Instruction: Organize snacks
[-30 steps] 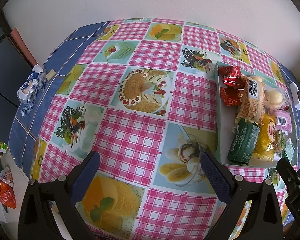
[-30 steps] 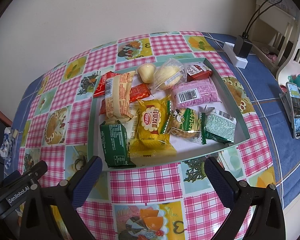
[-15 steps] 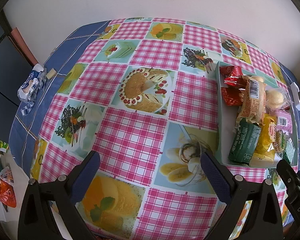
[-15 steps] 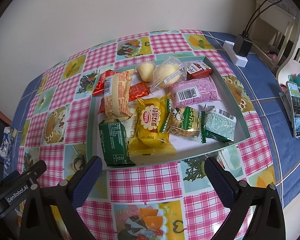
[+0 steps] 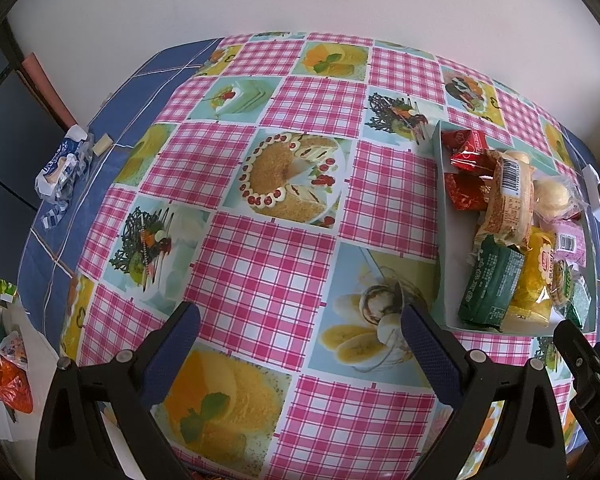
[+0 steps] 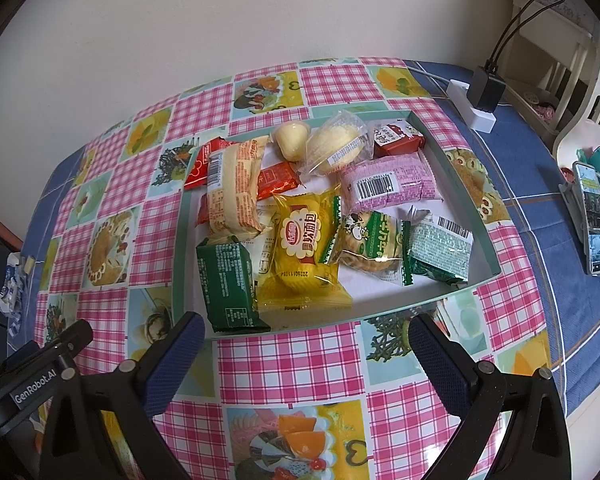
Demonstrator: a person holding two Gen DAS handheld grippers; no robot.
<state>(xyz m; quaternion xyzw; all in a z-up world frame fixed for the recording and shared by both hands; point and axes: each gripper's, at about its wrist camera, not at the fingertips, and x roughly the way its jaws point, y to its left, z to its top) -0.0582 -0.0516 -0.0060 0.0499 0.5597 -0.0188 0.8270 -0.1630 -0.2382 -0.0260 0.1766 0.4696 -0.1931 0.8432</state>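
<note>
Snacks: a heap of wrapped packets is seen inside a shallow tray, which is set on the checked tablecloth near the table's right side.
Yellow packet: laid at the tray's middle, touching the dark green packet on its left and the cookie packet on its right.
Pink packet: placed behind the cookie packet, barcode upward.
Orange-printed packet: rested across red packets at the tray's left end.
Left gripper: held above bare cloth, left of the tray; its fingers are spread wide and nothing is held.
Right gripper: held over the tray's near rim; its fingers are spread wide and nothing is held.
Power strip: seen beyond the tray on blue cloth.
</note>
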